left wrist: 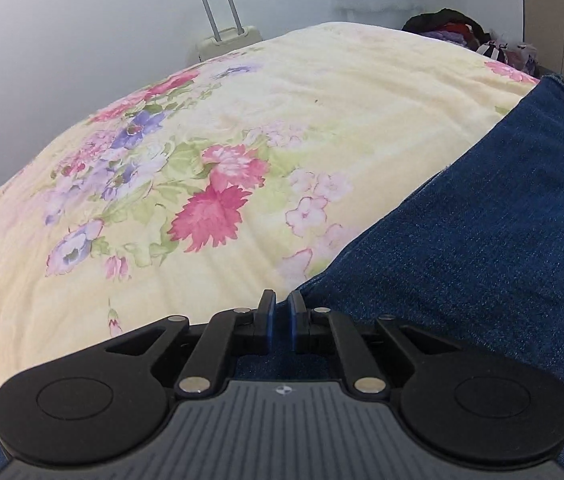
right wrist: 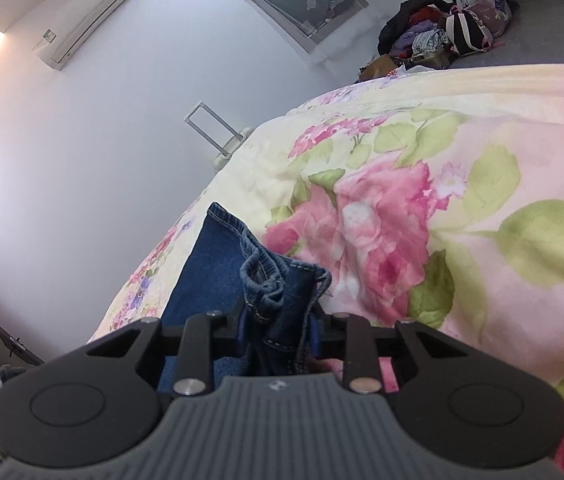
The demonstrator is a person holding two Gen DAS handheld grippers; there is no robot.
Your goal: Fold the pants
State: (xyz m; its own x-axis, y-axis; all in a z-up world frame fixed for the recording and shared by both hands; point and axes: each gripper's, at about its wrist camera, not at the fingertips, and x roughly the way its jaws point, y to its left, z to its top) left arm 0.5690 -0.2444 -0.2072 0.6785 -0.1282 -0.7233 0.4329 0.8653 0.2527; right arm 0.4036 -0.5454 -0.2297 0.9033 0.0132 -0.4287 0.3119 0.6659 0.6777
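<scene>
On the floral yellow quilted bedspread (left wrist: pixel 322 112), the dark blue denim pants (left wrist: pixel 482 260) lie spread flat, reaching from the near edge of that bedspread toward its far right corner in the left wrist view. The left gripper (left wrist: pixel 281 312) sits low at the near-left corner of the denim, its blue-padded fingers (left wrist: pixel 268 320) drawn nearly together; denim shows beneath and behind them, but whether cloth is actually nipped between the pads cannot be told. The right gripper (right wrist: pixel 278 320) is pinching a thick, bunched wad of hem and seam of the same pants, raised off the bedspread, with the stitched leg end (right wrist: pixel 226 224) standing up beyond it. Judged risks: the right hold gathers several uneven layers, so one layer could slide out under pull and the fold edge would land crooked. If the left fingers hold only a thin margin or nothing, that corner would stay behind and the cloth would drag and wrinkle. The soft bedspread may also ruck up under the moving denim and spoil the alignment.
</scene>
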